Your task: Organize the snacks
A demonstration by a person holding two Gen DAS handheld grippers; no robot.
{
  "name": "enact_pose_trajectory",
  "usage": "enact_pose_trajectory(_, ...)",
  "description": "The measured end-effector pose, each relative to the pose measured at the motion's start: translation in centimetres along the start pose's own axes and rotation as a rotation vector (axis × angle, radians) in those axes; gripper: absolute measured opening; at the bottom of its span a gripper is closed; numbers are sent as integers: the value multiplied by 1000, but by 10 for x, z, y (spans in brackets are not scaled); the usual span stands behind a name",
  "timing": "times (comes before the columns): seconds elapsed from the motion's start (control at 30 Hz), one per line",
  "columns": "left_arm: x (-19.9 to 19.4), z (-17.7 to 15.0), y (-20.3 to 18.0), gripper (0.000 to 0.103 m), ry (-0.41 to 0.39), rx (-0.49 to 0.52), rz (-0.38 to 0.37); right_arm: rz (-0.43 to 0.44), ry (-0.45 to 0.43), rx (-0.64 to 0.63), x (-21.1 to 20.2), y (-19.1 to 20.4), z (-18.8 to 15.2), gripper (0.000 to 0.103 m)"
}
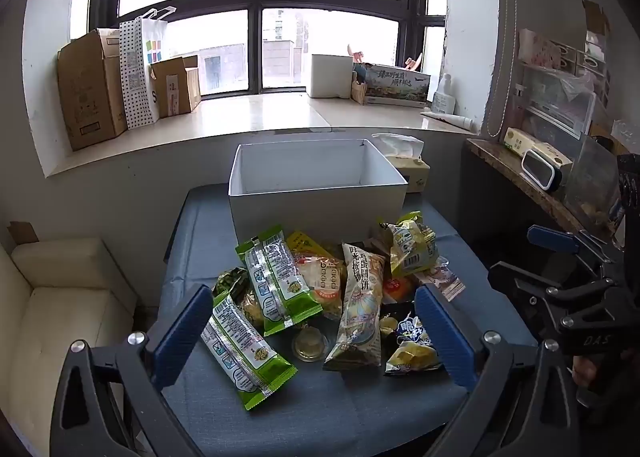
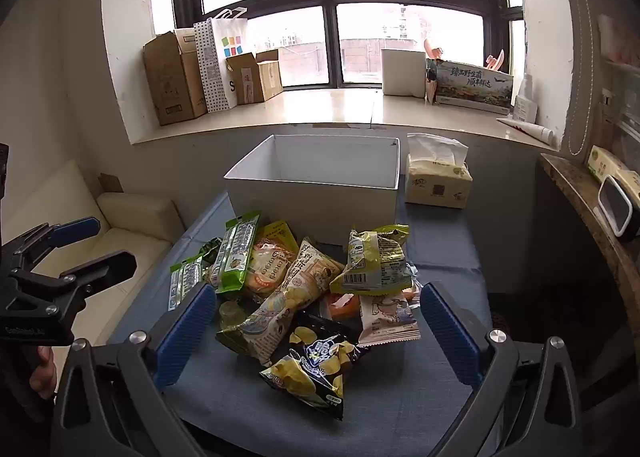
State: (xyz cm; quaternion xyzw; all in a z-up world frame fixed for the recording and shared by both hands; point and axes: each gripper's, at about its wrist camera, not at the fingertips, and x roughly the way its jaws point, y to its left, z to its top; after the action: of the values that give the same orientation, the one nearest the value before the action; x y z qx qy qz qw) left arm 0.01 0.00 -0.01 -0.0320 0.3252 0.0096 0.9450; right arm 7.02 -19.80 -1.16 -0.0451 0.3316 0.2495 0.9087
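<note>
A pile of snack packets lies on a blue-covered table (image 1: 320, 417) in front of an open white box (image 1: 316, 193), which looks empty. Nearest the left gripper (image 1: 316, 333) are two green packets (image 1: 276, 277), a tall beige biscuit packet (image 1: 358, 309) and a small jelly cup (image 1: 310, 343). The left gripper is open and empty above the pile. The right gripper (image 2: 320, 337) is open and empty over a black chip bag (image 2: 316, 365), with a yellow-green packet (image 2: 374, 265) and a pink packet (image 2: 386, 317) beyond. The white box (image 2: 312, 193) stands behind.
A tissue box (image 2: 438, 177) stands right of the white box. A cream sofa (image 1: 52, 317) is left of the table. A side shelf (image 1: 520, 173) with a clock is at right. Cardboard boxes (image 1: 92, 89) and bags line the windowsill.
</note>
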Motion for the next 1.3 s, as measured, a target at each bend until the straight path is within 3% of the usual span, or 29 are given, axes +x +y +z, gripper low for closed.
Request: enact_pose_trajectory(1.3,-1,-2,-4,103,-5,7,-6,4,-1,5,0,0,-1,103)
